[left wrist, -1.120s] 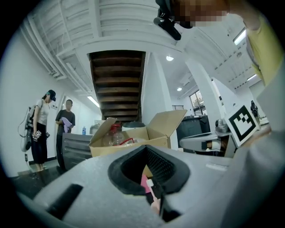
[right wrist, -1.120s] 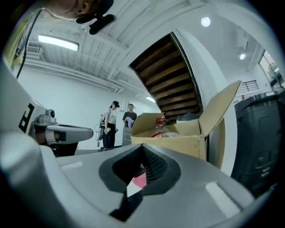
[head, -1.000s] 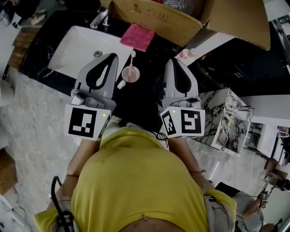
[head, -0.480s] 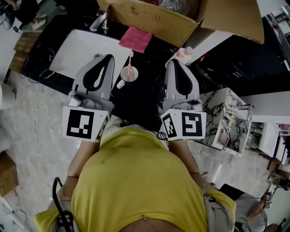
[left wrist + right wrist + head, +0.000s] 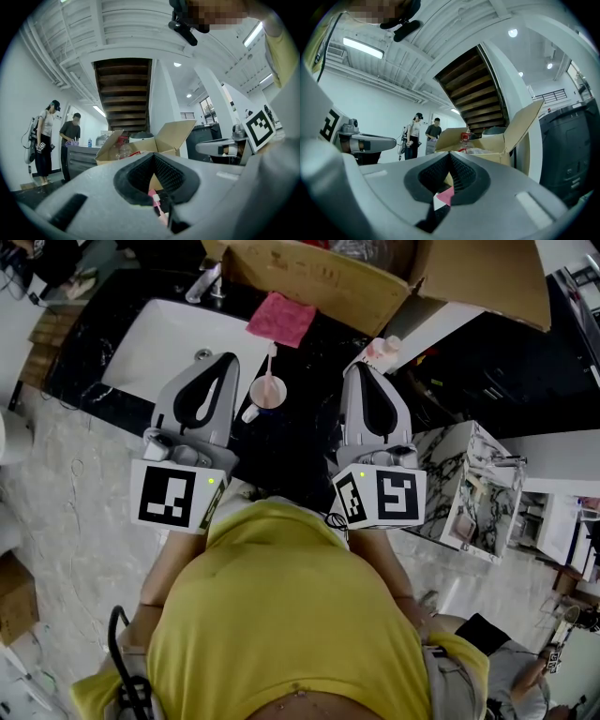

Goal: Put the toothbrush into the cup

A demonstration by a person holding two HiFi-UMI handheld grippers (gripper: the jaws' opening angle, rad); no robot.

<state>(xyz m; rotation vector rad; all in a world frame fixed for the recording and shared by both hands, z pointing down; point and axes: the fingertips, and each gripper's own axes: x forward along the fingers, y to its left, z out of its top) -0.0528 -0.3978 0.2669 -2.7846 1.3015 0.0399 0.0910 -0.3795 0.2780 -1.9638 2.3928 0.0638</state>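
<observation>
A pink cup (image 5: pixel 269 394) stands on the black counter (image 5: pixel 300 442) between my two grippers. A pink toothbrush (image 5: pixel 272 367) stands in it, head up and leaning toward the back. My left gripper (image 5: pixel 228 356) is just left of the cup, shut and empty. Through its jaw loop in the left gripper view (image 5: pixel 153 155) I see the toothbrush (image 5: pixel 158 207). My right gripper (image 5: pixel 359 367) is right of the cup, also shut with nothing held, and apart from the cup. In the right gripper view (image 5: pixel 450 153) its jaws meet at the tips.
A white sink (image 5: pixel 159 343) with a faucet (image 5: pixel 208 279) lies at the back left. A pink cloth (image 5: pixel 281 319) lies behind the cup, an open cardboard box (image 5: pixel 375 282) beyond it. A small bottle (image 5: pixel 380 351) stands by the right gripper. A marble-patterned cabinet (image 5: pixel 469 488) is at right. Two people (image 5: pixel 56 138) stand far off.
</observation>
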